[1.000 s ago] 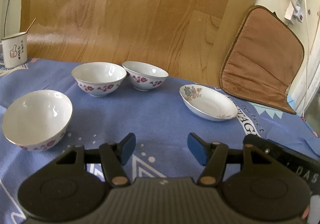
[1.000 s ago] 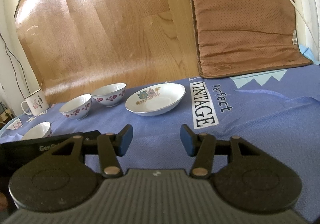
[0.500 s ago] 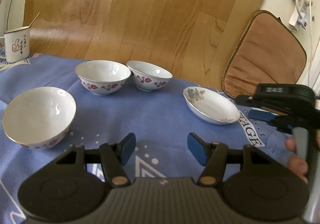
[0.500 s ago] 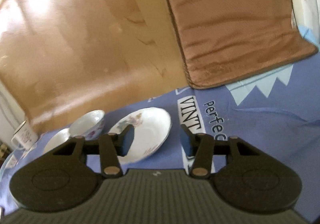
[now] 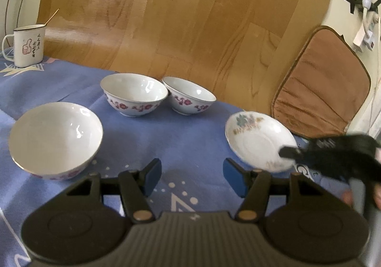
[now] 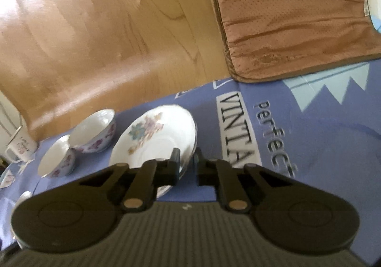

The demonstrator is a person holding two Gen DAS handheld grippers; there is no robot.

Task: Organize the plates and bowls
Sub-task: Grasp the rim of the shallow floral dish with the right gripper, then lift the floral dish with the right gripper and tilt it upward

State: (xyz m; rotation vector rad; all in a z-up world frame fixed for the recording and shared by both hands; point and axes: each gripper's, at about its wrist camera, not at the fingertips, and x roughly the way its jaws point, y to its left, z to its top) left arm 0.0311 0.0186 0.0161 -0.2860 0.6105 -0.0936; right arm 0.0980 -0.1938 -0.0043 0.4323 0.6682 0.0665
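The flowered plate [image 6: 164,138] lies at the right end of the tabletop [image 5: 190,138], right of the bowls [image 5: 134,94]. The right gripper [image 6: 187,159] has just been closing its jaws, and they now pinch the plate's near right rim. The left gripper [image 5: 191,177], jaws half open and empty, is farther from it.

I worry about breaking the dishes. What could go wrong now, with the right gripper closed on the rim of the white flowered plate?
1. The right gripper, whose jaws have just been closing, pinches only the near rim of the white flowered plate; when lifted, the plate may tilt and slip out.
2. The two small white bowls with red flowers stand rim to rim nearby; a swinging plate could knock them.
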